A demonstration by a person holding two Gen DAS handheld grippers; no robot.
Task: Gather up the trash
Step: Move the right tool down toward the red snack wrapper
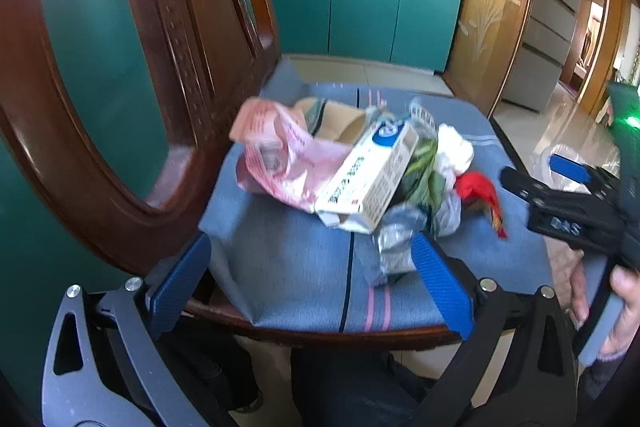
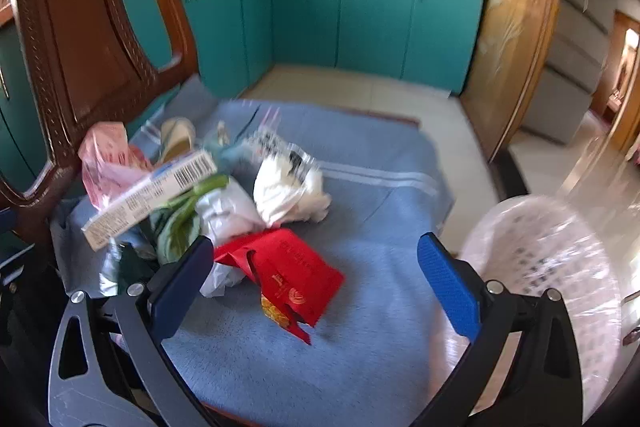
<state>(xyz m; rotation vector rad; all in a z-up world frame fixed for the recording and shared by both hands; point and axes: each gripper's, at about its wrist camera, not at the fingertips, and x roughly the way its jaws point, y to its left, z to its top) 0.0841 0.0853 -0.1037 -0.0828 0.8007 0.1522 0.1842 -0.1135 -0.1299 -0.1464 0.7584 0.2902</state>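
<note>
A pile of trash lies on the blue cloth of a chair seat (image 1: 288, 259). It holds a pink plastic bag (image 1: 280, 155), a white carton (image 1: 372, 179), green leaves (image 1: 424, 171), white crumpled paper (image 1: 452, 147), a silver wrapper (image 1: 396, 239) and a red packet (image 1: 480, 191). My left gripper (image 1: 312, 279) is open, near the seat's front edge, its right pad beside the silver wrapper. My right gripper (image 2: 316, 283) is open around the red packet (image 2: 288, 271), just above it. It also shows at the right of the left wrist view (image 1: 560, 187).
The carved wooden chair back (image 1: 120, 87) rises at the left. A white lattice waste basket (image 2: 552, 275) lined with a clear bag stands on the floor to the right of the seat. Teal kitchen cabinets (image 1: 360, 15) stand behind, a wooden door frame (image 1: 492, 27) at the right.
</note>
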